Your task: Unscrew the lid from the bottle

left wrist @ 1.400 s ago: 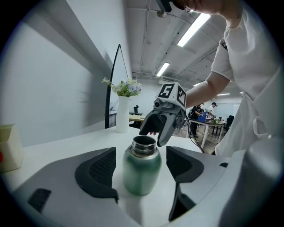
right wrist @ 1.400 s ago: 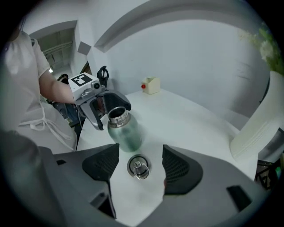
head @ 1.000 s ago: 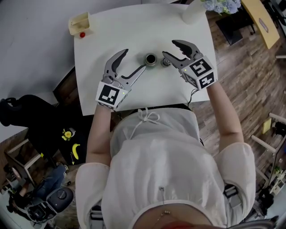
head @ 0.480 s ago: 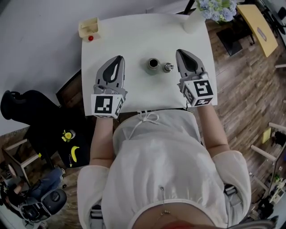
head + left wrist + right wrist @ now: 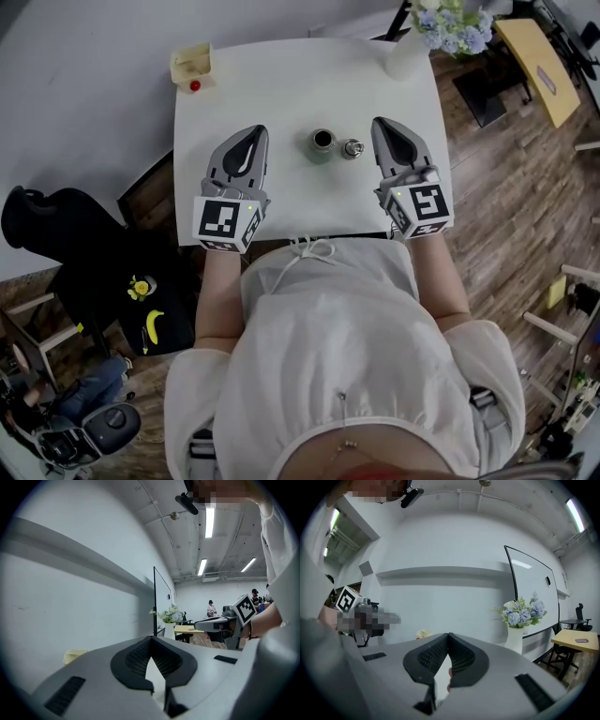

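In the head view the white table (image 5: 281,84) fills the upper middle of the frame. The bottle (image 5: 322,143) stands upright near the table's centre, its mouth open and dark; the lid (image 5: 352,148) is off it and sits on the table just to the bottle's right.

The left gripper (image 5: 259,131) hangs over the table to the left of the bottle, jaws closed tip to tip with nothing between them. The right gripper (image 5: 382,122) hangs to the right of the lid, jaws likewise pressed together and empty. Both point toward the top of the frame; neither touches the bottle or the lid.

In the left gripper view the two dark pads meet at the tip, with only a pale sliver of table behind the gap lower down; the right gripper view shows the same.

A pale yellow box (image 5: 192,64) sits at the table's upper left corner, with a red ball (image 5: 195,85) at its lower edge. A white vase (image 5: 405,52) of blue and white flowers (image 5: 450,23) stands at the upper right corner. Wooden floor (image 5: 506,187) runs down the right of the frame; a banana (image 5: 156,320) lies on a dark surface at lower left. The person's white top (image 5: 337,356) fills the lower middle.
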Demonstrator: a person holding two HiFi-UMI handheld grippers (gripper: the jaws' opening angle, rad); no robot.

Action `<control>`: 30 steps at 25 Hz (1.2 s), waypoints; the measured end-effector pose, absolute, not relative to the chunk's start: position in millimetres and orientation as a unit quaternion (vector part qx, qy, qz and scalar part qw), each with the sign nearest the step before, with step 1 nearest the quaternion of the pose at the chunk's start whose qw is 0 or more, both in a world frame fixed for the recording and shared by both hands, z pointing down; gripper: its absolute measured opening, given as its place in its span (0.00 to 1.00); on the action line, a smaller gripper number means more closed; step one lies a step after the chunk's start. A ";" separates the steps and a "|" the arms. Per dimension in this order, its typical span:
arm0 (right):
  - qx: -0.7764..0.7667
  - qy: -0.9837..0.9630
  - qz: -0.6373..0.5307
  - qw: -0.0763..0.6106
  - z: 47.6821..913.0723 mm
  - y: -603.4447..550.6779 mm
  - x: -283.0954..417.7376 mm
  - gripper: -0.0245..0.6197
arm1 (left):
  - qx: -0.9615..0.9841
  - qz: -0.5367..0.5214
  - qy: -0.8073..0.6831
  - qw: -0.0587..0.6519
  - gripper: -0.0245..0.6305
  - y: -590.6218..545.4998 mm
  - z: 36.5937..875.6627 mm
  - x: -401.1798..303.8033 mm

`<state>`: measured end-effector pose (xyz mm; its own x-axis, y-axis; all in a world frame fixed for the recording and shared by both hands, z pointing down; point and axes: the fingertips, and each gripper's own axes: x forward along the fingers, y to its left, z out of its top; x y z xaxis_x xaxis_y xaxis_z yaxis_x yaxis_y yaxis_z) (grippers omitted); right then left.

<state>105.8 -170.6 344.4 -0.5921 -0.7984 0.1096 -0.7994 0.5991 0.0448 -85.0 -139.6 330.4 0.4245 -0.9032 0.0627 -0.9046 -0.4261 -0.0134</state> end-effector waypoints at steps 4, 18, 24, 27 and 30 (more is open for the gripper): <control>0.447 -0.893 0.002 0.063 345.4 -168.6 105.0 0.04 | 0.843 0.028 -0.537 0.018 0.07 -139.5 330.1 -86.2; 0.451 -0.890 0.002 0.073 350.3 -169.7 103.1 0.04 | 0.850 0.040 -0.526 0.007 0.07 -138.7 327.4 -81.0; 0.448 -0.891 0.021 0.071 353.1 -166.8 99.4 0.04 | 0.849 0.030 -0.527 0.016 0.07 -142.2 327.6 -79.6; 0.452 -0.889 0.021 0.071 352.3 -168.1 101.3 0.04 | 0.851 0.031 -0.523 0.021 0.07 -144.2 329.1 -76.5; 0.455 -0.888 0.021 0.070 351.7 -172.9 103.8 0.04 | 0.853 0.033 -0.520 0.023 0.07 -147.7 332.3 -74.3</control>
<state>103.8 -172.9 351.7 -0.5771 -0.8042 0.1425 -0.8100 0.5859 0.0260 -74.3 -147.7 332.3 0.4567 -0.8859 0.0811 -0.8890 -0.4579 0.0048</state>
